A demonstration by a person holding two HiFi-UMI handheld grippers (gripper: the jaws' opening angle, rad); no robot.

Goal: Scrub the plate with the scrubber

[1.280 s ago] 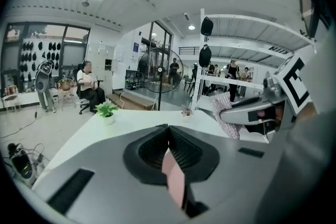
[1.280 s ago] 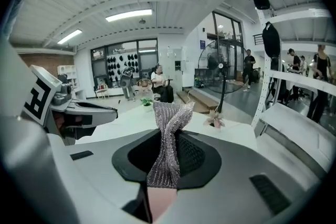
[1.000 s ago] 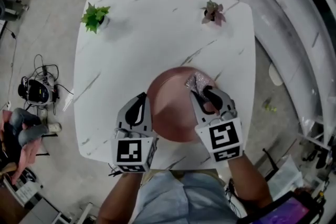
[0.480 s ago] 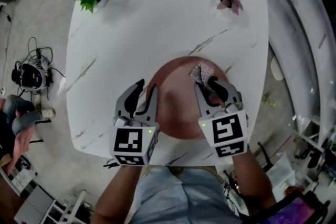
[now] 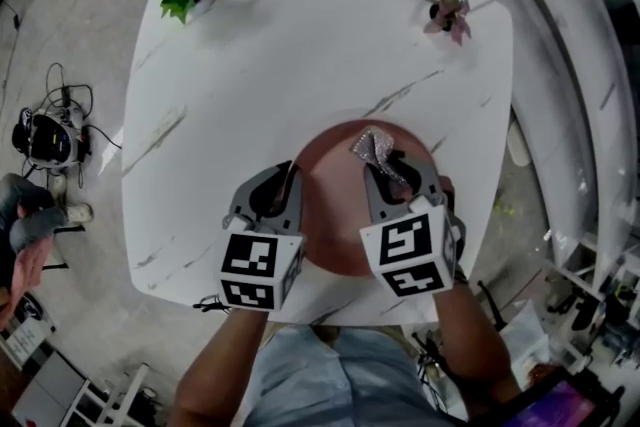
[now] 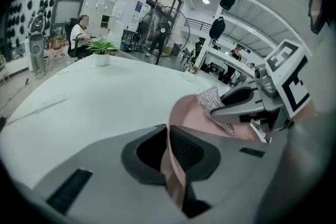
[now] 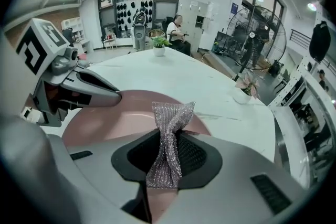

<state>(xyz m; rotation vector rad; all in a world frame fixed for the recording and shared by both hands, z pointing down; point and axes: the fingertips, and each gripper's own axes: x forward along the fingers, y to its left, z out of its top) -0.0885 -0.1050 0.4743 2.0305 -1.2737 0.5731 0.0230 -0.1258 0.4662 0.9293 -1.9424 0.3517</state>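
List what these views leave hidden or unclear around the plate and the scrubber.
Near rim of the plate: head view, covered by the marker cubes of the left gripper and right gripper.
Whether the scrubber touches the plate: right gripper view, its own jaws hide the lower end.
Whether the plate rests on the table: left gripper view, the gripper body blocks its underside.

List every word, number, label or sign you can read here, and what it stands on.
None can be read as text.
White marker cube on left gripper: black square pattern, no letters.
White marker cube on right gripper: the same.
Blue wall sign: too small to read.
No print on the round pink plate or the silvery mesh scrubber.
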